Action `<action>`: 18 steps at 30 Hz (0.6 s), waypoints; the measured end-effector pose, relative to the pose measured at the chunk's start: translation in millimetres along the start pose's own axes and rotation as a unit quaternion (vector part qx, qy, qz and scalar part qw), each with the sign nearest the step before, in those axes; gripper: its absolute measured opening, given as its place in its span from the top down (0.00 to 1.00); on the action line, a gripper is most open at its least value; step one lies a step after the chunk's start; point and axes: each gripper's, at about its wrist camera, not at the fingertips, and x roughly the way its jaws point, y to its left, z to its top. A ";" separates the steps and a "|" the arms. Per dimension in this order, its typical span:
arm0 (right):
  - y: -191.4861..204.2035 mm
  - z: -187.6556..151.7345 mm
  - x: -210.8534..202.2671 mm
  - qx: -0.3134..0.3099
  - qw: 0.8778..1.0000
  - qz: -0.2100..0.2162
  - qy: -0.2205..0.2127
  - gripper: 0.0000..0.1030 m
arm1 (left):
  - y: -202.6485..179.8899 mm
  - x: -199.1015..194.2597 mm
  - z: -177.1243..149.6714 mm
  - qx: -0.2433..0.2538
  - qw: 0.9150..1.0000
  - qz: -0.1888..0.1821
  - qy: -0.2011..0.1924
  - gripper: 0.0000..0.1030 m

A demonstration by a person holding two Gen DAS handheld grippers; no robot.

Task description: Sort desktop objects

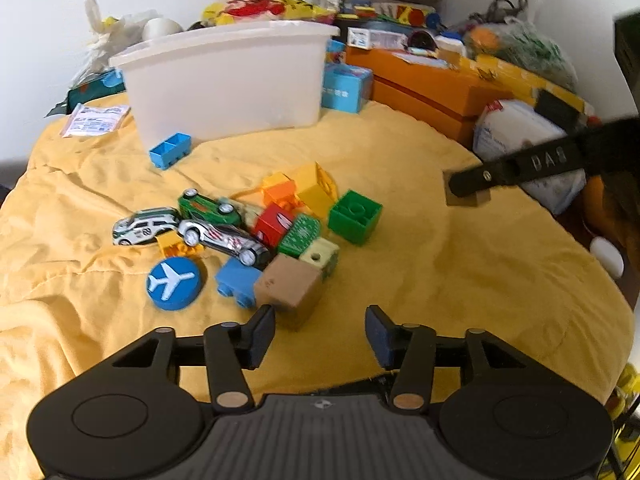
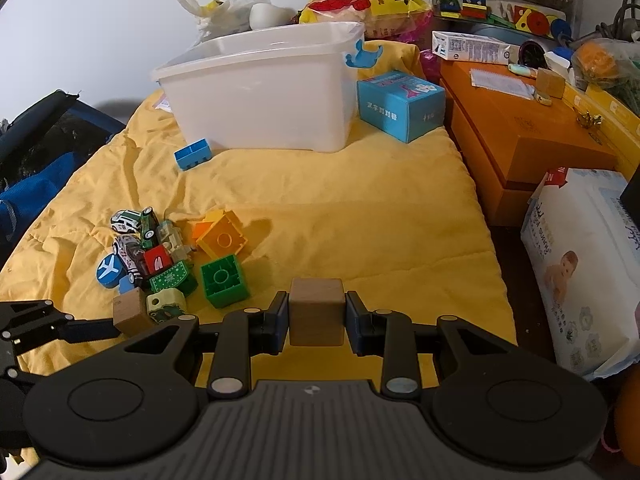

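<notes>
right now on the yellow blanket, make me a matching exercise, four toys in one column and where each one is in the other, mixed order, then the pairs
Things
1. wooden cube
2. blue brick
3. airplane disc
4. green brick

Places
A. at the left end of the toy pile
B. clamped in the right gripper
C. beside the front of the white bin
D. at the pile's right edge, hollow side up

Pairs: 1-B, 2-C, 3-A, 4-D
</notes>
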 end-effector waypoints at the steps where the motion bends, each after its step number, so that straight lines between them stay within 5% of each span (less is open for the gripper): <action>1: -0.9 0.2 0.0 0.001 1.000 -0.001 0.000 0.68 | 1.4 -0.3 1.5 -0.003 1.000 0.002 -0.002 0.46; 18: 11.0 21.7 -1.2 -0.003 0.999 0.021 -0.025 0.68 | -24.8 -1.9 -4.8 0.048 0.999 -0.008 0.004 0.41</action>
